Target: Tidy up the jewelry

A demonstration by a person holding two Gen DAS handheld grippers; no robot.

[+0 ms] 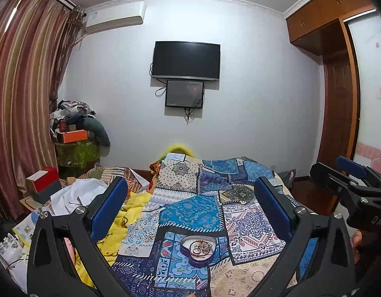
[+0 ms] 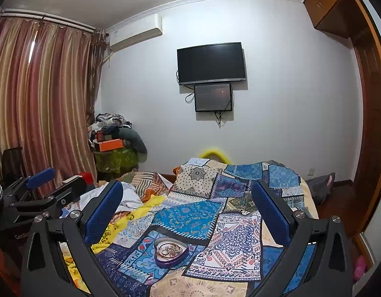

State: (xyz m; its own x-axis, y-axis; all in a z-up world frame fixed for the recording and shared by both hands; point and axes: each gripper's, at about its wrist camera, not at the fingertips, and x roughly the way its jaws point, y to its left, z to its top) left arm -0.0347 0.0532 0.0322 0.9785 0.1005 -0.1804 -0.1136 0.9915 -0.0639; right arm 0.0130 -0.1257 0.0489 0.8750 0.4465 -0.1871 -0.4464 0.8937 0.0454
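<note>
Both grippers, left (image 1: pixel 190 198) and right (image 2: pixel 188 198), gape wide and empty above heart-shaped tin (image 1: pixel 199 250) of jewelry (image 1: pixel 202 246), centred ahead-below; neither clearly nearer.

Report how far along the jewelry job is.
Done: nothing visibly sorted; the jewelry lies tangled in the heart-shaped tin on the patchwork quilt. In hand: nothing; left gripper and right gripper hang above, jaws wide open. Left: everything.
</note>
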